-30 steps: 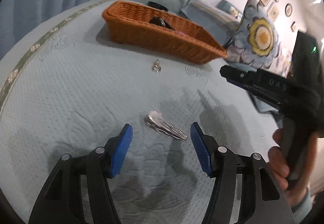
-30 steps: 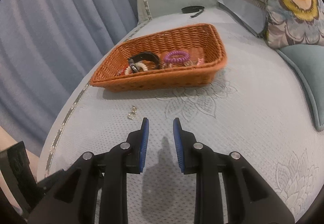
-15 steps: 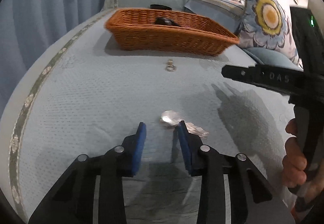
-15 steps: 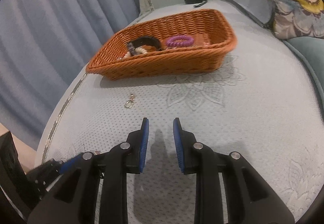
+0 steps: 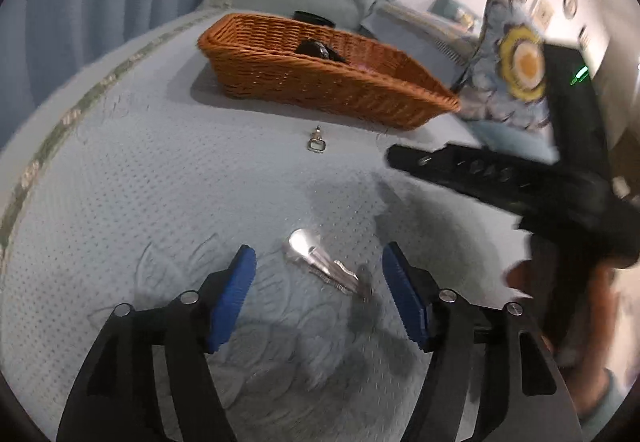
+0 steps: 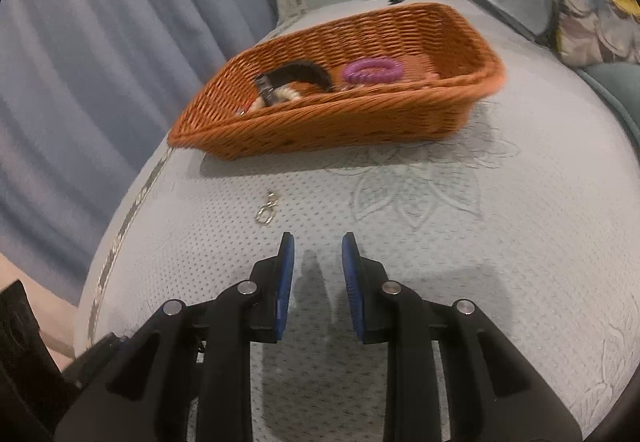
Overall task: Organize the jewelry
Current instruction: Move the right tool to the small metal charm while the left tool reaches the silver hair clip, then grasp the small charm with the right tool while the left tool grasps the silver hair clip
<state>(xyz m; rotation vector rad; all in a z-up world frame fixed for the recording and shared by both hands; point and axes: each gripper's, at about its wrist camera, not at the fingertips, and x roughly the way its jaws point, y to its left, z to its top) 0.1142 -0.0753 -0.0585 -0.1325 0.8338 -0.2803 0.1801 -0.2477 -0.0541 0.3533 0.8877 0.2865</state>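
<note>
Half a second after pinching in, left hand-held gripper (image 5: pixel 318 274) jaws are opening wide again around the silver hair clip (image 5: pixel 326 269) — grab missed, clip on the bed (image 5: pixel 160 182), retry needed; right hand-held gripper (image 6: pixel 318 262) narrow, empty.

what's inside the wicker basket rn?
Wicker basket holds a purple coil hair tie, a black band and a cream beaded piece. Its near wall hides whatever lies lower.
</note>
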